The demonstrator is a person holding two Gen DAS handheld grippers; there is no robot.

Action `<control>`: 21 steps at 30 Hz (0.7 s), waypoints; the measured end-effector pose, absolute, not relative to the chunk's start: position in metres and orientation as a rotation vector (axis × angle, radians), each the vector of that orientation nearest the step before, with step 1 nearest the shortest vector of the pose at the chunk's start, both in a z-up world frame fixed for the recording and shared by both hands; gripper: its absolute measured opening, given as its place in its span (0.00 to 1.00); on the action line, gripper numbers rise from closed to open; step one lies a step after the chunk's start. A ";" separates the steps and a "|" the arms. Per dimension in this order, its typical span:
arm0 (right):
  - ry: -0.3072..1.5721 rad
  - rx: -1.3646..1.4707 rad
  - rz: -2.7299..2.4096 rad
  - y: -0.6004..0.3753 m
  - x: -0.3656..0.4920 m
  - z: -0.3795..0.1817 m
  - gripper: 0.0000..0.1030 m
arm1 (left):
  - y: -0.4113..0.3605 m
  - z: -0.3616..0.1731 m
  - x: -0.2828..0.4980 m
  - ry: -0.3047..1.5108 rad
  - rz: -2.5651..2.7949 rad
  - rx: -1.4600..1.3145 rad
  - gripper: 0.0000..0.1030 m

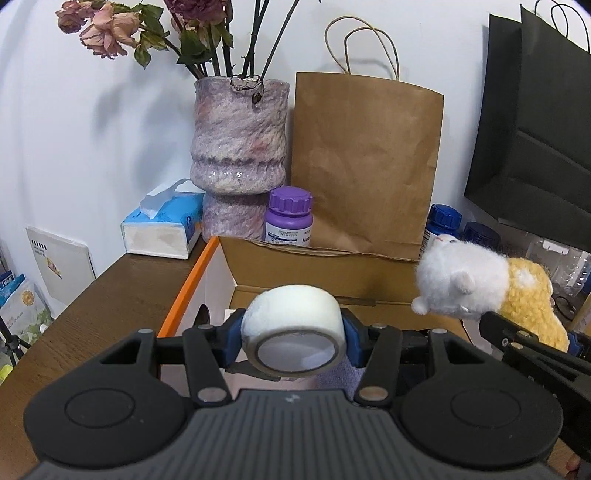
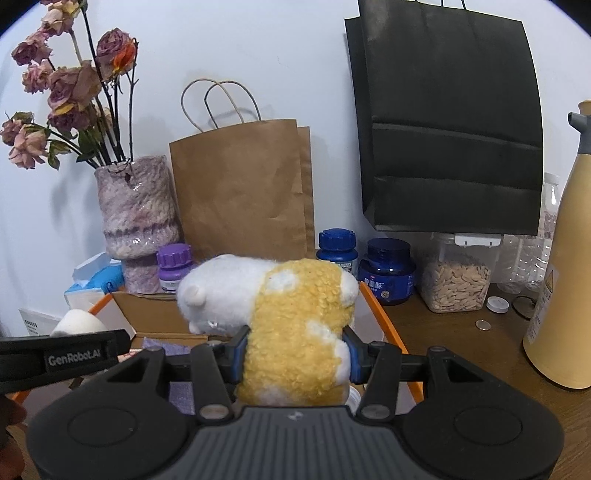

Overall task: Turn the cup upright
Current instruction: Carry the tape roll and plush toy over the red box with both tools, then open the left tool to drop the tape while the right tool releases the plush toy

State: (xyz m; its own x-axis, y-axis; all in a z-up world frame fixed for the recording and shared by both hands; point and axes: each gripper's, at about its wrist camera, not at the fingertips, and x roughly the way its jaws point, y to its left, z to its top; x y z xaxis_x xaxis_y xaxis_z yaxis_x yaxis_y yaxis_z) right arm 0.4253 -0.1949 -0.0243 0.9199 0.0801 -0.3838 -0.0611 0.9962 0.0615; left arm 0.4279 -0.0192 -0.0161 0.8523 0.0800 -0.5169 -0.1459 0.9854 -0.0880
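A brown wooden table [image 1: 122,291] runs along a pale wall, crowded at the back. Far left lies a blue tissue pack [image 1: 162,225], then a mottled purple vase [image 1: 240,147] of dried roses [image 1: 107,29], with a purple-capped bottle [image 1: 290,218] tucked at its foot. A brown paper bag [image 1: 365,166] leans on the wall behind an open cardboard box [image 1: 295,266] with an orange edge, and a black paper bag [image 2: 447,122] hangs further right. Below it stand two blue bottles [image 2: 386,271], a clear jar of seeds [image 2: 456,275] and, at the far right, a tall cream bottle [image 2: 565,258] – a coin [image 2: 482,325] and a small white cap [image 2: 496,304] lie loose on the wood.

The left gripper [image 1: 293,341] is clamped on a white tape roll [image 1: 295,328], its blue pads pressed against both flat sides, the roll's hollow core facing the camera, held above the box. The right gripper [image 2: 295,356] is squeezed onto a yellow-and-white plush toy [image 2: 280,314], the fur bulging around the pads – the toy's white head points left, also over the box.

No cup can be picked out in either view; a white rim showing just under the plush, by the right gripper, is too hidden to identify
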 end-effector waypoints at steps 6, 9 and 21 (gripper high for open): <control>0.414 0.065 0.050 -0.199 0.428 -0.026 0.56 | -0.019 -0.011 0.422 0.512 0.153 -0.114 0.86; 0.411 0.075 0.039 -0.201 0.427 -0.025 0.85 | -0.018 -0.009 0.421 0.508 0.168 -0.120 0.97; 0.432 0.101 0.035 -0.205 0.426 -0.022 1.00 | -0.014 -0.004 0.418 0.502 0.192 -0.132 1.00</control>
